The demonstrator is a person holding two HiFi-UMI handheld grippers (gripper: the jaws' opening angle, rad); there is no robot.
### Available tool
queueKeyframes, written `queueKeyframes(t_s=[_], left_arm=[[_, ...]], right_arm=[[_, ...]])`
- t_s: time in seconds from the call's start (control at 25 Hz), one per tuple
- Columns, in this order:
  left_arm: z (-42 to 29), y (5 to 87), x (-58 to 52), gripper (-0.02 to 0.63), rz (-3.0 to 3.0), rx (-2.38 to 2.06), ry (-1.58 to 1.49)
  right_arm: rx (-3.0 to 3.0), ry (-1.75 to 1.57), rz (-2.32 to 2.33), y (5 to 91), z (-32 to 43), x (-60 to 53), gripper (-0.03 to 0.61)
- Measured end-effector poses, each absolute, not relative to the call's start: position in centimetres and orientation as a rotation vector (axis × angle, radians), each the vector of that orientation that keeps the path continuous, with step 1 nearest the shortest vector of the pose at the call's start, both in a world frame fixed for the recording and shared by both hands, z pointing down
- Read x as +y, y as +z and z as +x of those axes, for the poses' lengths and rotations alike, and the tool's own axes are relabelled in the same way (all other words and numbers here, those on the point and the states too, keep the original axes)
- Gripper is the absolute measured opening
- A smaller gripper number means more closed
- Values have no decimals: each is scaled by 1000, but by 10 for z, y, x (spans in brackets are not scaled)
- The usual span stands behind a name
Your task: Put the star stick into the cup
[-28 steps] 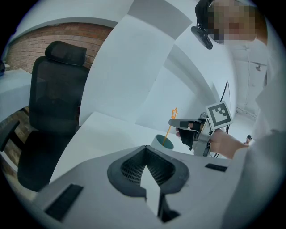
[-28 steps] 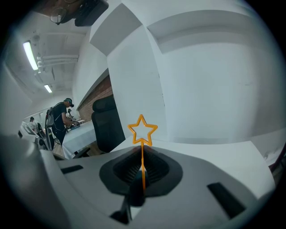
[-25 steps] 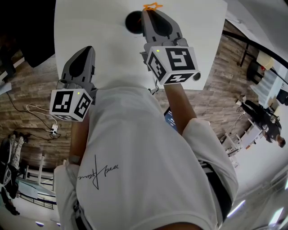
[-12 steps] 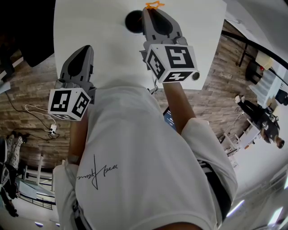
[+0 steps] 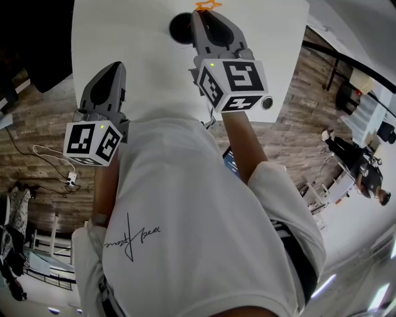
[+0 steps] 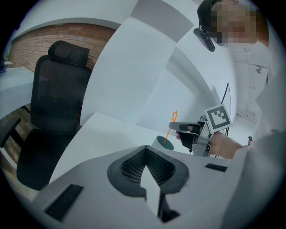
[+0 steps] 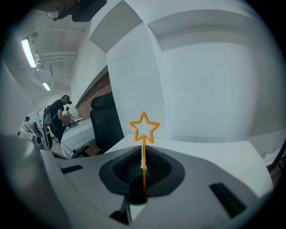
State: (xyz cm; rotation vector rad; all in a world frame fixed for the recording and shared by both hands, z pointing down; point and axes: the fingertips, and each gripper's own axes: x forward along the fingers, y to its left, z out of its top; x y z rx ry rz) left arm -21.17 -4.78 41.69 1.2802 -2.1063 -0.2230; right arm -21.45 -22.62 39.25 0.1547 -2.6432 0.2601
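The white table (image 5: 142, 56) fills the top of the head view, and a black chair (image 6: 53, 112) stands off its left edge. Not much has changed since a second ago. The right gripper (image 5: 204, 17) has slid a tiny bit toward the far edge of the table. It still pinches the stick. The left gripper (image 5: 113, 67) has stayed over the near edge, a bit to the left of the other one. Its jaws are pressed close together and there is nothing between them.

The cup (image 5: 179, 28) sits close to the far edge of the table, just left of the right gripper's tip.

The stick (image 7: 144, 156) is thin and orange. It is held between the right gripper's jaws, over the cup. It stands up tall, with its long side going up and down. The star is at the top and points up. From the left gripper's view it leans a little toward the right gripper. Its bottom end reaches down to the mouth of the cup. I cannot tell how far in it goes.
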Motion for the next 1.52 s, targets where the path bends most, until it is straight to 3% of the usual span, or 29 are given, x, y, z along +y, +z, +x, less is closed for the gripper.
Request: queueKeyframes(t_s=[0.64, 1.52], left_arm=[[-213, 414, -47, 8, 1285, -2112, -231], [-209, 408, -53, 8, 1316, -2115, -246]], right_arm=[[-2602, 245, 171, 400, -212, -227, 77], [-2593, 248, 191, 395, -205, -231, 89]])
